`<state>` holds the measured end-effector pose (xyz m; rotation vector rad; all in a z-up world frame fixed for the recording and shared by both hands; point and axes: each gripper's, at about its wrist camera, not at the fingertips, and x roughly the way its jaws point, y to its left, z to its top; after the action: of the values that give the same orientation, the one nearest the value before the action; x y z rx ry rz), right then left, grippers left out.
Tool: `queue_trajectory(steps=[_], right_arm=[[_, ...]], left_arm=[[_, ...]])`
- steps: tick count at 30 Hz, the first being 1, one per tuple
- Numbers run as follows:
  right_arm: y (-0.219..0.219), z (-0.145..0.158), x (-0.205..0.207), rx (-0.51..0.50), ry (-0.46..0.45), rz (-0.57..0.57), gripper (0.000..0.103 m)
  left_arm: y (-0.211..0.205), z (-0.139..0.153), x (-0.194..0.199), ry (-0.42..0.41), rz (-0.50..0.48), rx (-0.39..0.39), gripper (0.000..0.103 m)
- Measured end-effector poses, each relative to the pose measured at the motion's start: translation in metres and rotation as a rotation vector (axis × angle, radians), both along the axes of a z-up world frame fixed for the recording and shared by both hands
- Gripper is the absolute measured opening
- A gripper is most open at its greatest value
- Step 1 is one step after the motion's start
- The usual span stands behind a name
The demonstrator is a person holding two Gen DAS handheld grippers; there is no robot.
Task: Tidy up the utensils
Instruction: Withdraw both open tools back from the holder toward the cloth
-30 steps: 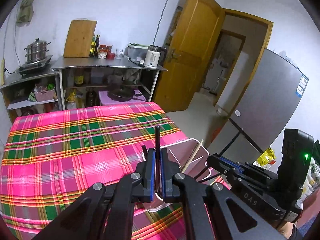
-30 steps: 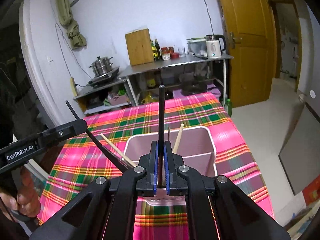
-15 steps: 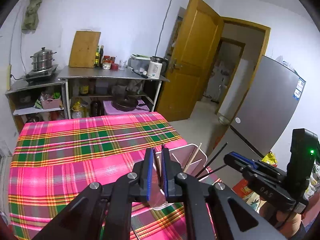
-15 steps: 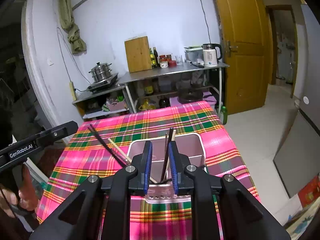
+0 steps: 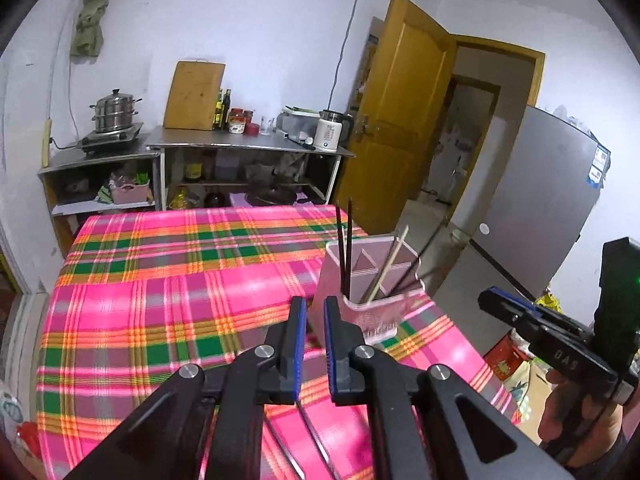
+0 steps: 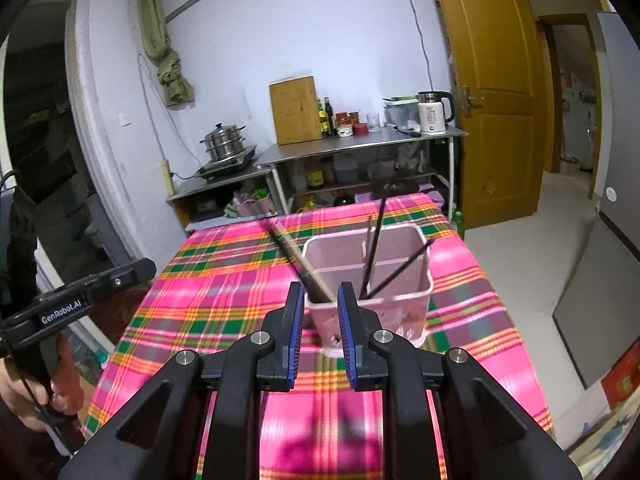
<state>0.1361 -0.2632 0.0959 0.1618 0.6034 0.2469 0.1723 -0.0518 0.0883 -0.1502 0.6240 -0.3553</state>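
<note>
Left wrist view: left tongs point(image 5: 315, 312) open, empty, just short of holder point(image 5: 362, 280). Holder near right edge of surface point(image 5: 160, 280); chopsticks point(image 5: 345, 248) stand inside, some leaning out. Risk: a nudge tips the light holder off the edge. Right tongs point(image 5: 516, 308) marked "DAS".

Right wrist view: right tongs point(image 6: 318, 320) open, empty, straddling holder point(image 6: 400, 276) rim. Risk: catching a leaning stick. Left tongs point(image 6: 144, 268) read "GenRobot.AI".

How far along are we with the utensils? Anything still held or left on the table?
Chopsticks stand in the pink holder, dark and pale ones spread across its compartments. Both the left tongs and right tongs are open and hold nothing. No loose utensils show on the plaid cloth, so little seems left.
</note>
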Motion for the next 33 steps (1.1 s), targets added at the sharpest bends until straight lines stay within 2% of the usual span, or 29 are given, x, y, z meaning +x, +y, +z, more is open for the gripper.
queue_trajectory(steps=[4, 18, 26, 33], right_arm=[[0.009, -0.005, -0.023, -0.019, -0.002, 0.023, 0.018], [0.025, -0.028, -0.080, -0.013, 0.026, 0.088, 0.018], [0.031, -0.046, -0.096, -0.018, 0.055, 0.109, 0.018], [0.034, -0.054, -0.097, -0.024, 0.065, 0.115, 0.018]], left_arm=[[0.002, -0.008, -0.027, 0.003, 0.005, 0.031, 0.008], [0.006, -0.042, -0.094, 0.064, 0.003, 0.043, 0.008], [0.004, -0.050, -0.113, 0.065, 0.009, 0.055, 0.008], [0.005, -0.057, -0.111, 0.066, 0.012, 0.060, 0.008]])
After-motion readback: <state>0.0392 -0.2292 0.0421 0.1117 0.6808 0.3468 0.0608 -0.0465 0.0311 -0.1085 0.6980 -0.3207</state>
